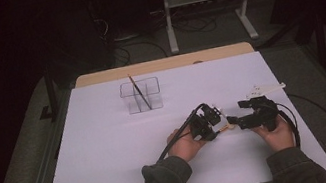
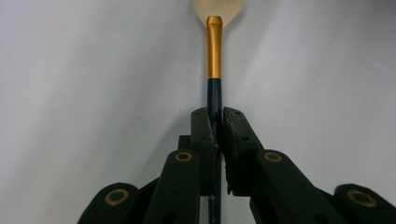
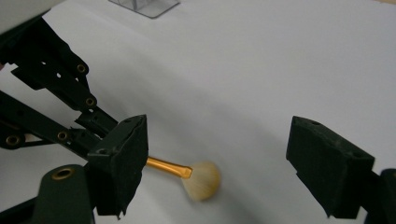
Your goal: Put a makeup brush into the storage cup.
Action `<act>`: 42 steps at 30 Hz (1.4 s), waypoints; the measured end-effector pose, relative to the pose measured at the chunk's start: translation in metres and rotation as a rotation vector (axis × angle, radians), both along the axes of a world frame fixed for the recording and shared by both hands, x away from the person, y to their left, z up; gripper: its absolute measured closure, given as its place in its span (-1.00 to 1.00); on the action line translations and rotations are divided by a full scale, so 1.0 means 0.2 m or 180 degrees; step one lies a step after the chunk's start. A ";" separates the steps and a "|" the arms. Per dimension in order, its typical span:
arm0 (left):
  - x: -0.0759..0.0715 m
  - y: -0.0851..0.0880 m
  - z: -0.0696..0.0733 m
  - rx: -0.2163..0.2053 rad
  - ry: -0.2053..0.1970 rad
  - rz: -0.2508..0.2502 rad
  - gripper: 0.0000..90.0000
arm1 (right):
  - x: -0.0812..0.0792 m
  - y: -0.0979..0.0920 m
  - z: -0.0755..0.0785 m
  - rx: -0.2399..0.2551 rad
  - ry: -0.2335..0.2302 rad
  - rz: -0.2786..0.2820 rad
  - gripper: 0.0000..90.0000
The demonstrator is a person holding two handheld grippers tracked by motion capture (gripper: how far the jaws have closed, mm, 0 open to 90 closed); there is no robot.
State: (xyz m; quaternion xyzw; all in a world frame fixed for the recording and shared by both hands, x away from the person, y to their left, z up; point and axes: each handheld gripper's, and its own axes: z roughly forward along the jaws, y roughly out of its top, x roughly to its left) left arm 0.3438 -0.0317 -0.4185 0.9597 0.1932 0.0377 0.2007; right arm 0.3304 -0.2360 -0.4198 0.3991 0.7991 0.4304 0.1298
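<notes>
A make-up brush (image 2: 214,51) with a dark handle, a gold ferrule and a pale round tuft lies low over the white table sheet. My left gripper (image 2: 218,121) is shut on its dark handle, just behind the ferrule. In the high view the left gripper (image 1: 217,127) and right gripper (image 1: 238,122) face each other at the front centre-right, with the brush (image 1: 230,126) between them. My right gripper (image 3: 224,161) stands open, and the brush (image 3: 201,179) tuft sits in the wide gap, touching neither pad.
A clear divided organiser box (image 1: 140,95) stands at the back centre-left with a thin brown-handled brush (image 1: 138,90) leaning in it; its corner (image 3: 144,5) is far off. White sheet (image 1: 110,151) spreads to the left. Black cables trail off the front and right edges.
</notes>
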 end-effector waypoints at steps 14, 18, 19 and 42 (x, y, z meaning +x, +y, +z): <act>0.00 0.23 0.08 -0.0259 -0.0031 0.0225 0.85 | -0.04 0.10 0.01 -0.0057 0.0063 0.0158 -0.60; -0.01 0.30 0.08 -0.0282 -0.0022 0.0230 0.85 | -0.05 0.12 0.01 -0.0064 0.0069 0.0222 -0.61; -0.01 0.32 0.09 -0.0296 -0.0022 0.0235 0.85 | -0.05 0.13 0.01 -0.0072 0.0073 0.0234 -0.62; -0.07 0.61 0.19 -0.0750 -0.0123 0.0328 0.85 | -0.03 0.32 0.04 -0.0050 0.0329 0.0675 -0.68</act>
